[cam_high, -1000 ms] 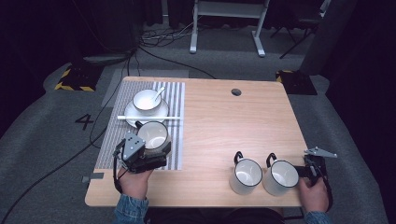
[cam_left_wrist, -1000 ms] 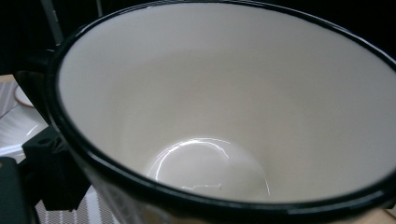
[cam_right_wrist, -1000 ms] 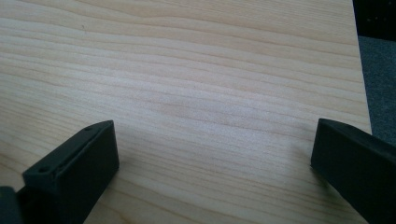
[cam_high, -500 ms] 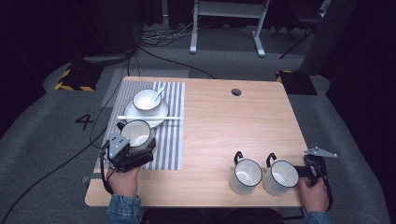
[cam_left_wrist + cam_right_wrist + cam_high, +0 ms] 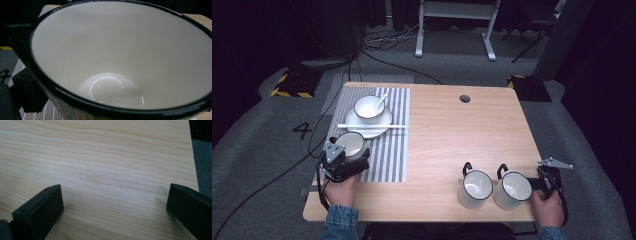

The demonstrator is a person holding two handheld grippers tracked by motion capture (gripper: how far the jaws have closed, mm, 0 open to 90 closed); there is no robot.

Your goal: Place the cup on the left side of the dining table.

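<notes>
1. My left gripper [image 5: 348, 161] sits at the near-left of the table [image 5: 452, 135], on the near-left part of the striped placemat [image 5: 396, 150], and it is clamped on a white mug with a black rim [image 5: 350, 143].
2. That mug stands with its mouth facing up in the high view. In the left gripper view its open mouth [image 5: 120, 57] faces the camera, so I look down along its axis to the glossy bottom. I cannot make out its handle.
3. My right gripper [image 5: 546, 183] rests at the near-right edge of the table. In the right gripper view [image 5: 113, 206] its jaws stand wide apart over bare wood, with nothing between them.
4. Just beside my right gripper stands a second mug [image 5: 512, 189], upright, mouth up, handle pointing away from me toward the far side.
5. A third mug [image 5: 475, 188] stands to its left, the two touching or nearly so, also upright with its handle pointing away from me.
6. Count of mugs: three, one held and two standing free.
7. At the far end of the placemat there is one bowl [image 5: 369, 108] on one plate [image 5: 368, 124], with one spoon [image 5: 382, 98] leaning in the bowl, its handle pointing to the far right.
8. One white stick [image 5: 371, 126] lies across the plate's near edge, its long axis running left to right.
</notes>
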